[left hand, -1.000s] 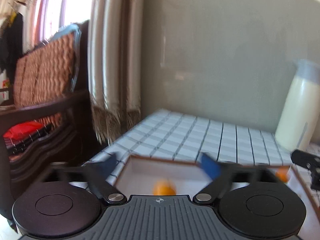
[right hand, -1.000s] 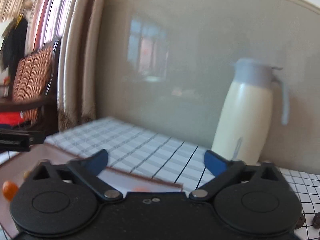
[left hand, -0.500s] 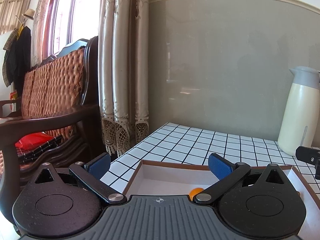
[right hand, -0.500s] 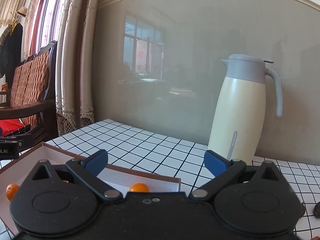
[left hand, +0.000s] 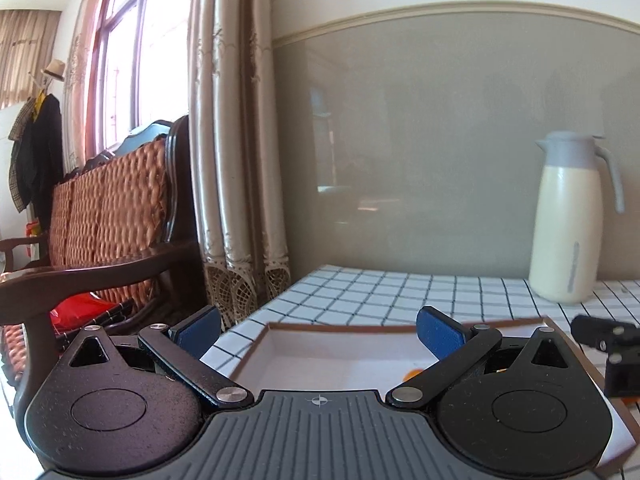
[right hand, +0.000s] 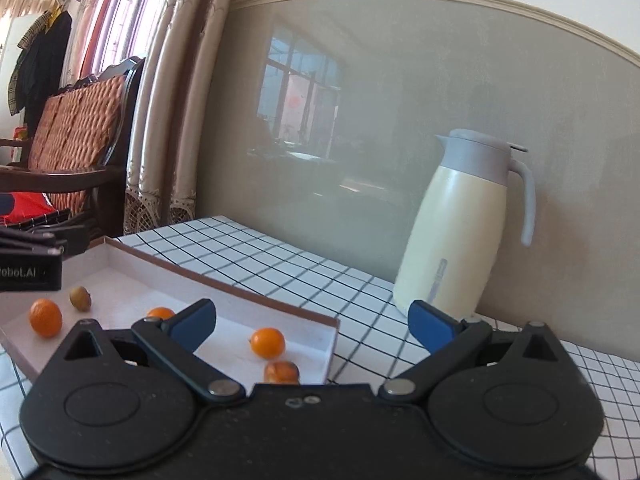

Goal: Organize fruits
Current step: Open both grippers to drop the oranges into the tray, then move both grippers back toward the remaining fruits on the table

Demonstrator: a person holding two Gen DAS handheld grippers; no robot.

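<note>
A shallow white tray with a brown rim lies on the checked tablecloth. In it I see three small orange fruits: one at the left, one half hidden behind a finger, one in the middle. A brownish-green fruit and a mottled orange-brown one lie there too. My right gripper hangs open above the tray's near right corner, holding nothing. My left gripper is open over the tray's left end, and an orange fruit peeks past its right finger.
A cream thermos jug with a grey lid stands at the back right against the grey wall. A wicker-backed wooden bench and curtains flank the table's left edge. The other gripper's black body enters each view.
Both views have tilted and shifted. The right wrist view now looks further down into the tray, so more fruit shows. Both grippers stay open.
</note>
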